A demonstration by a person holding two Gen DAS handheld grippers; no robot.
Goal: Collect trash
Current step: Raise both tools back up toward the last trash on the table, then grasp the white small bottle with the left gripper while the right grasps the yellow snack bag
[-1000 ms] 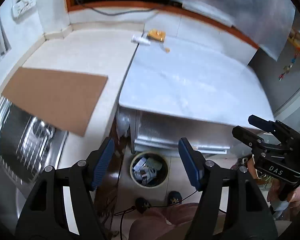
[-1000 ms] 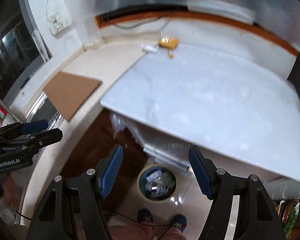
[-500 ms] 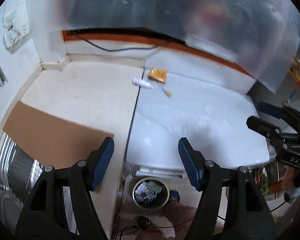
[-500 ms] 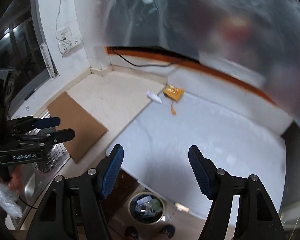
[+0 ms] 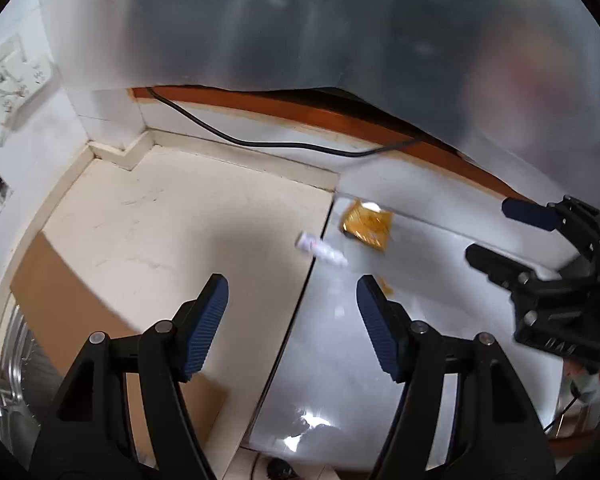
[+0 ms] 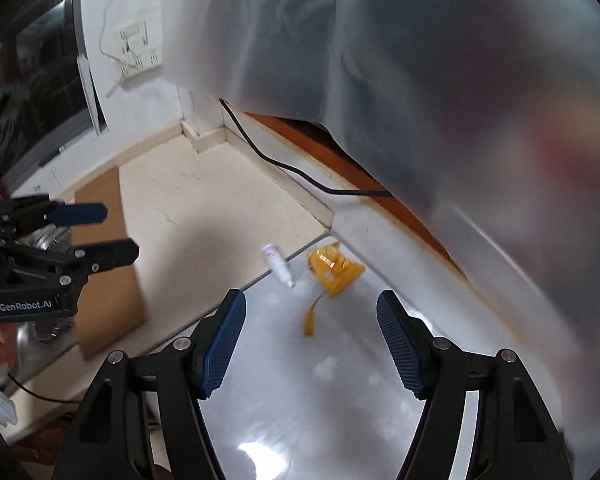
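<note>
A crumpled yellow wrapper (image 5: 367, 224) (image 6: 335, 269) lies at the back of the white marble slab (image 5: 420, 320) (image 6: 340, 380), with a torn yellow strip (image 6: 311, 318) (image 5: 385, 286) in front of it. A small white tube (image 5: 321, 249) (image 6: 278, 265) lies across the seam between the slab and the cream counter (image 5: 188, 220) (image 6: 204, 216). My left gripper (image 5: 293, 322) (image 6: 116, 232) hangs open and empty above the seam, short of the tube. My right gripper (image 6: 311, 342) (image 5: 488, 232) is open and empty above the slab, just short of the strip and wrapper.
A brown cardboard sheet (image 5: 60, 304) (image 6: 104, 272) lies on the cream counter beside a steel sink (image 5: 8, 360) (image 6: 40, 332). A black cable (image 5: 260, 142) (image 6: 284, 168) runs along the back wall. A hanging translucent plastic sheet (image 5: 320, 24) (image 6: 440, 80) covers the space above the counter.
Both grippers have swung up from over the floor bin and forward over the counter. The wrapper and tube are much closer. The bin has dropped out of view. Jaws unchanged.
</note>
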